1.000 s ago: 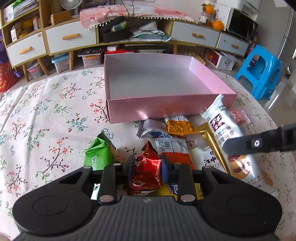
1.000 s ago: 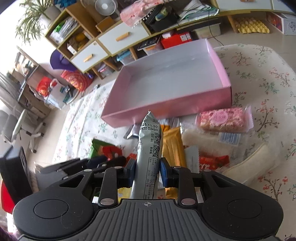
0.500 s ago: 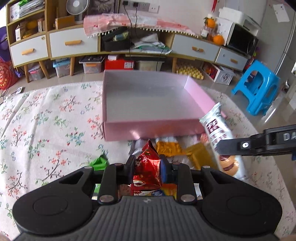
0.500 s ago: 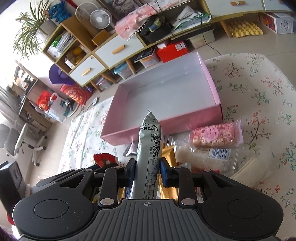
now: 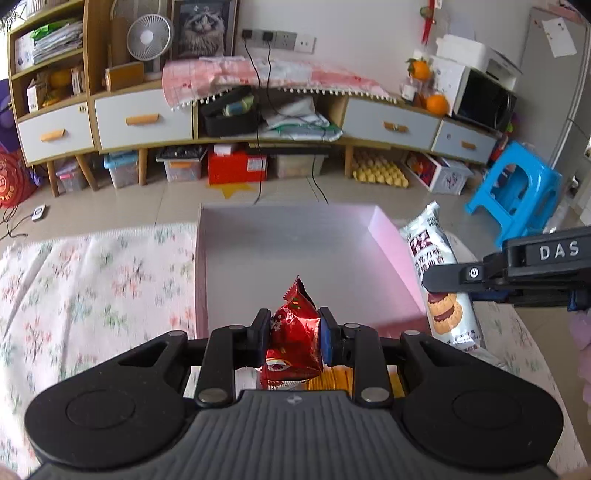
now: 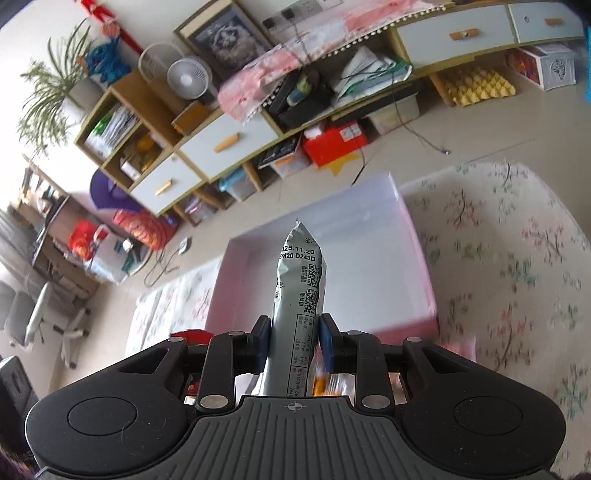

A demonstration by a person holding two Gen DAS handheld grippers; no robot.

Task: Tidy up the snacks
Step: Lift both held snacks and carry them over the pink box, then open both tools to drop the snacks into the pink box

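Here two hand-held grippers pinch one snack each: left hand-held gripper [image 5: 293, 332] red packet [image 5: 293, 343], right hand-held gripper [image 6: 293, 343] silver packet [image 6: 297, 295].

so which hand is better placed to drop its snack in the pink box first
Probably the left. Its tongs hold the red packet squarely over the pink box. The right tongs hold the long white packet by the box's right wall.

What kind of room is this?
Probably a home living room: a long wooden sideboard with pale drawers, a small white desk fan, a framed cat picture, and a flowery tablecloth.
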